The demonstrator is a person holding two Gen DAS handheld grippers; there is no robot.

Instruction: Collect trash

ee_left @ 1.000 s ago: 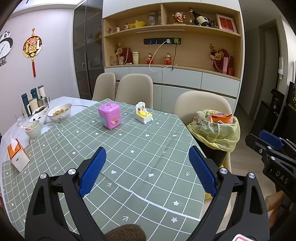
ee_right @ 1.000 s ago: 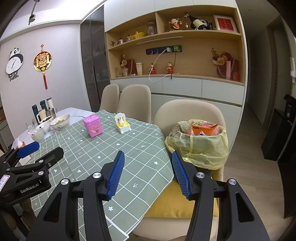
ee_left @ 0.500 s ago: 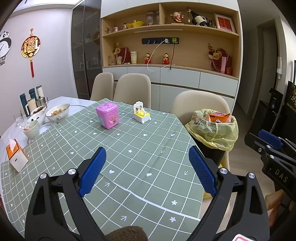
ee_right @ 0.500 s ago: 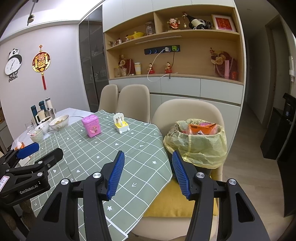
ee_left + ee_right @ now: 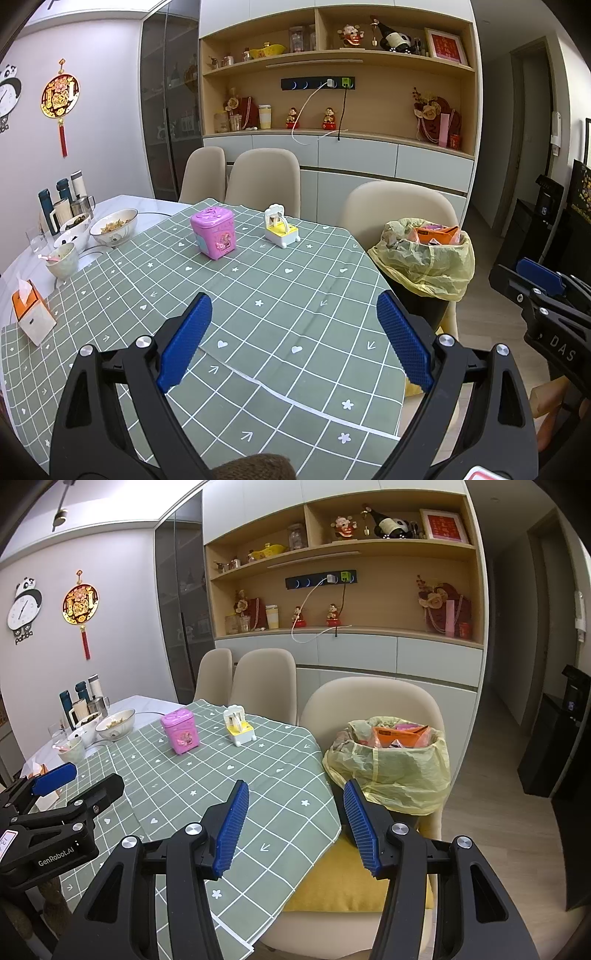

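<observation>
Both tools hang over the green checked tablecloth [image 5: 280, 295], the left gripper [image 5: 291, 339] spread wide, the right gripper [image 5: 291, 827] gaping too — neither holds anything. Beyond the table edge, the yellow-bagged bin [image 5: 391, 768] sits brimful on a chair [image 5: 373, 701]; another piece pushed in could spill the orange wrapper [image 5: 399, 734] — or tip the bin.
</observation>
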